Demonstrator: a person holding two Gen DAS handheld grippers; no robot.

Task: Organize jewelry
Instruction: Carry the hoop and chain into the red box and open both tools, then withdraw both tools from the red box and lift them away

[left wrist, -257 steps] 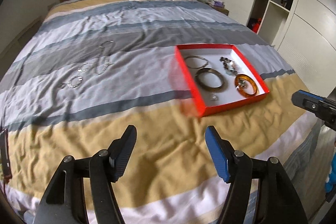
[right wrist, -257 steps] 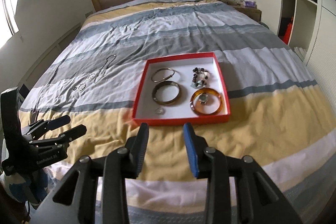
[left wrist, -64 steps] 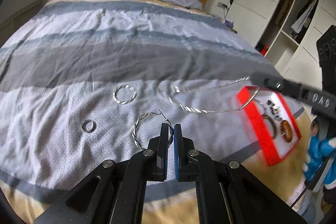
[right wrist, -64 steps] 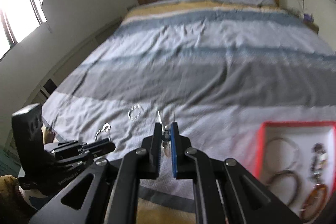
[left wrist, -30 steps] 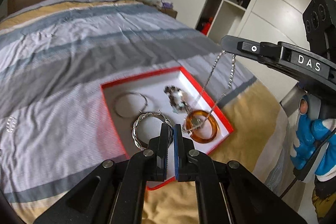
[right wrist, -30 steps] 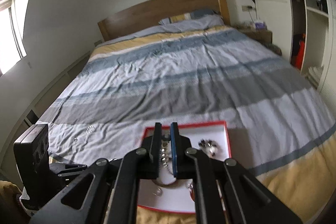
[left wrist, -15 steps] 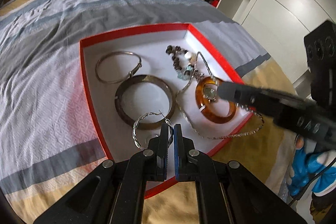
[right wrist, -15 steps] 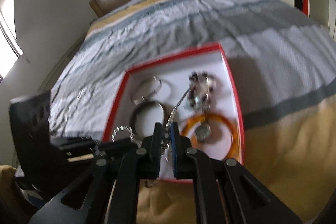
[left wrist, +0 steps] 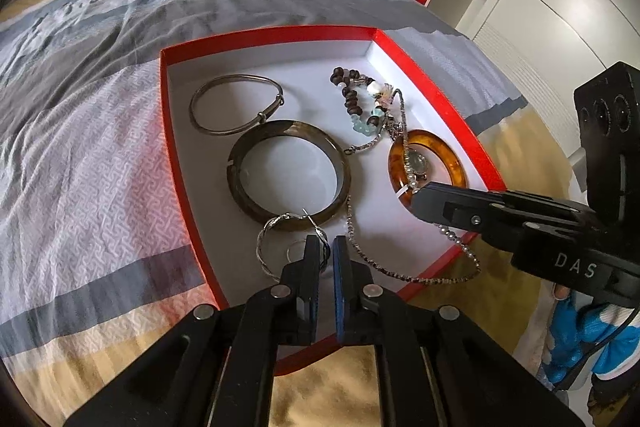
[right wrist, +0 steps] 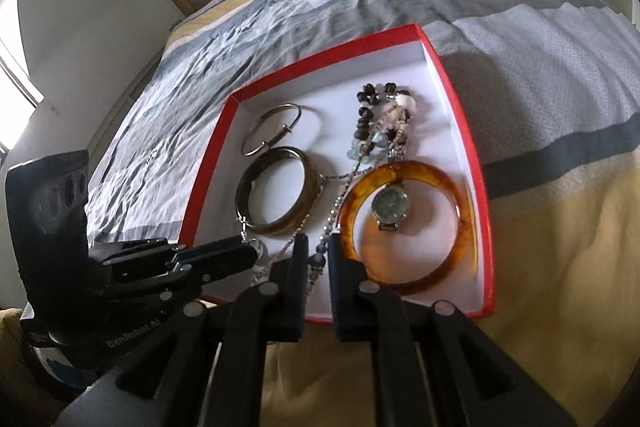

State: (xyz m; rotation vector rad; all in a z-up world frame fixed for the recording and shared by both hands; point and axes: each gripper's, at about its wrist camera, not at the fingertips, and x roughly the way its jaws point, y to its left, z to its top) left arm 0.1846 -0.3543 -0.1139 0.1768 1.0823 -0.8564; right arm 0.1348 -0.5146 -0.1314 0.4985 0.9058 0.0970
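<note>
Small ring (left wrist: 297, 250) partly hidden behind left tool (left wrist: 327, 251); chain necklace (left wrist: 404, 277) end hidden under right tool (left wrist: 420, 195).

Our left gripper (left wrist: 327, 253) is black, angular plastic with round silver screws at the linkage joints behind the jaws; one jaw has a blue inner pad, the other a black one. Our right gripper (right wrist: 317, 254) has the same black arms and silver screws. Its side bears white letters "DAS", and a black block behind it shows three round lenses. The left body carries faint "GenRobot.AI" lettering. A blue-and-white glove (left wrist: 580, 343) and a thin black cable (left wrist: 592, 355) sit behind.
</note>
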